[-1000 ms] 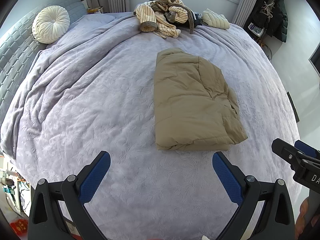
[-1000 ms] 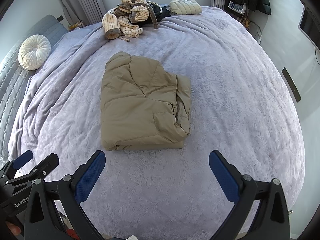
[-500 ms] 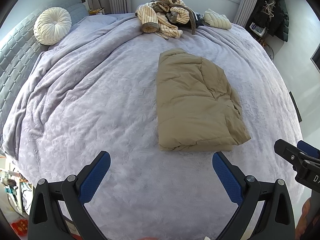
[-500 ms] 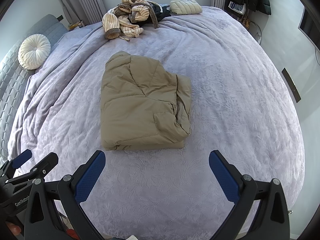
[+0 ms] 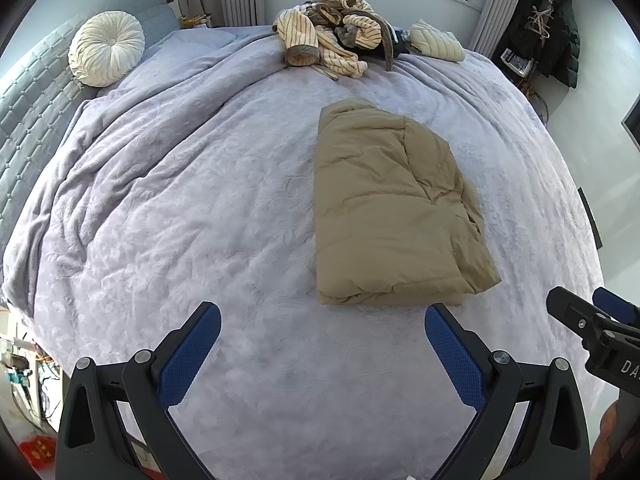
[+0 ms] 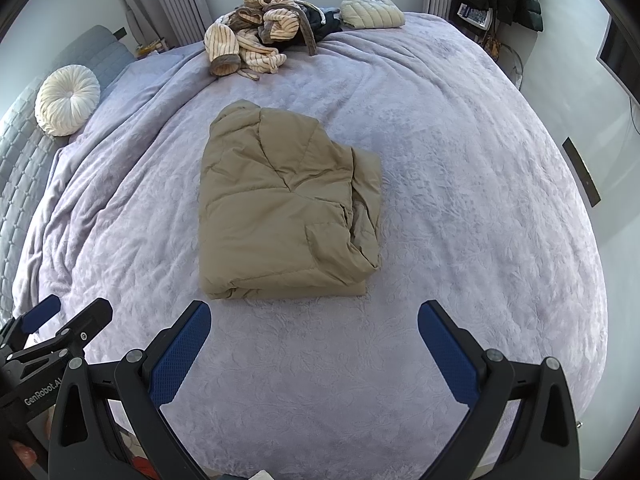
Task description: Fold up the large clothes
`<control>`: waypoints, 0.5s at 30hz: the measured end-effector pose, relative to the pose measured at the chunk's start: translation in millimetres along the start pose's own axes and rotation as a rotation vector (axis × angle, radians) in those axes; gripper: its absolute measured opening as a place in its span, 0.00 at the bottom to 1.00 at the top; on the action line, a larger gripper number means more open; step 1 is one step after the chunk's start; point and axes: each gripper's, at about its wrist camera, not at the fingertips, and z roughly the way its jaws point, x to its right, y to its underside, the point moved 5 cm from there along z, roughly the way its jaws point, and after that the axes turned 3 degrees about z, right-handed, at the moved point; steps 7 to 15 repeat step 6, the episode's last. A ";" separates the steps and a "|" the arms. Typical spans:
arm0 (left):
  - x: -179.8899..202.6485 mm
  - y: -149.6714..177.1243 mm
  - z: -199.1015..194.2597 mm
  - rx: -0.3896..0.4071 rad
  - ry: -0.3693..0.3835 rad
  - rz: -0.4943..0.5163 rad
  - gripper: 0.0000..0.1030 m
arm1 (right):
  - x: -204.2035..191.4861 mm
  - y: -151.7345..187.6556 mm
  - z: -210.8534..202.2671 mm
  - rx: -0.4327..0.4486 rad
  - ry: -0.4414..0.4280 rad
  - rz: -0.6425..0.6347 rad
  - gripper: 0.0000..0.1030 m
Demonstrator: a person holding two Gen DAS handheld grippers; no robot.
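A folded jacket (image 6: pixel 286 212) is laid flat near the middle of the bed (image 6: pixel 460 208). Behind it, at the far edge, a heap of clothes (image 6: pixel 256 40) is piled, with 1 small folded garment (image 6: pixel 374 16) just to its right. A round cushion (image 6: pixel 66 100) is propped against the headboard (image 5: pixel 36 92) at the far left. Coats (image 5: pixel 554 36) are hung at the far right, off the bed. Both the left gripper (image 5: pixel 322 334) and right gripper (image 6: pixel 314 330) are held apart from the jacket, before its near edge, side by side.
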 end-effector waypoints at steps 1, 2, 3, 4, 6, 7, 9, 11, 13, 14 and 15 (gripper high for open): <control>0.8 0.0 -0.5 0.003 0.000 0.003 0.99 | 0.1 0.1 0.0 0.000 0.000 0.000 1.00; 1.3 -0.4 -1.3 0.009 -0.001 0.009 0.99 | 0.4 0.1 0.8 0.000 -0.001 -0.001 1.00; 1.7 -0.8 -1.5 0.011 -0.002 0.013 0.99 | 0.2 -0.5 0.7 0.000 -0.001 -0.001 1.00; 3.0 -1.3 -1.5 0.012 -0.003 0.014 0.99 | 0.3 -0.3 0.7 0.000 -0.001 -0.001 1.00; 3.9 -1.6 -1.1 0.011 0.001 0.017 0.99 | 0.5 0.0 0.9 -0.001 -0.002 0.000 1.00; 3.9 -1.6 -1.1 0.011 0.001 0.017 0.99 | 0.5 0.0 0.9 -0.001 -0.002 0.000 1.00; 3.9 -1.6 -1.1 0.011 0.001 0.017 0.99 | 0.5 0.0 0.9 -0.001 -0.002 0.000 1.00; 3.9 -1.6 -1.1 0.011 0.001 0.017 0.99 | 0.5 0.0 0.9 -0.001 -0.002 0.000 1.00; 3.9 -1.6 -1.1 0.011 0.001 0.017 0.99 | 0.5 0.0 0.9 -0.001 -0.002 0.000 1.00; 3.9 -1.6 -1.1 0.011 0.001 0.017 0.99 | 0.5 0.0 0.9 -0.001 -0.002 0.000 1.00; 3.9 -1.6 -1.1 0.011 0.001 0.017 0.99 | 0.5 0.0 0.9 -0.001 -0.002 0.000 1.00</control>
